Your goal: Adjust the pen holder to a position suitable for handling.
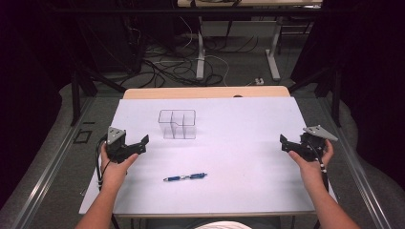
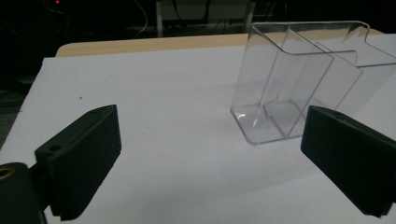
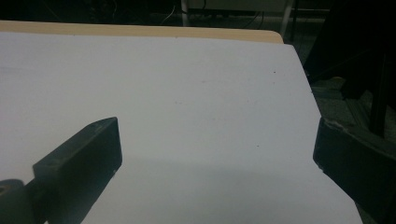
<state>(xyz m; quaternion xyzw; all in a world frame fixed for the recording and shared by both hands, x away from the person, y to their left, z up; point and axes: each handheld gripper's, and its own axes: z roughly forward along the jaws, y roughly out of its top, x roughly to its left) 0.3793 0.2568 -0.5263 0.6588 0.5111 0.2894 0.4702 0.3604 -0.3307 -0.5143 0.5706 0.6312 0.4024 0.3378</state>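
Note:
A clear plastic organizer [image 1: 177,124] with several compartments stands upright on the white table top [image 1: 239,119], left of centre. A blue pen [image 1: 185,177] lies flat nearer the front edge. My left gripper [image 1: 142,143] is held at the table's left side, open, nothing between its jaws. In the left gripper view the organizer [image 2: 299,88] stands ahead and to the right of the left gripper [image 2: 210,163]. My right gripper [image 1: 285,143] hovers at the right side, open and empty. In the right gripper view, the right gripper [image 3: 215,168] faces bare white surface [image 3: 187,93].
A wooden strip [image 1: 205,92] runs along the table's far edge. Beyond it are desk legs [image 1: 200,57] and tangled cables [image 1: 162,62] on the floor. Dark frame rails [image 1: 76,95] flank both sides of the table.

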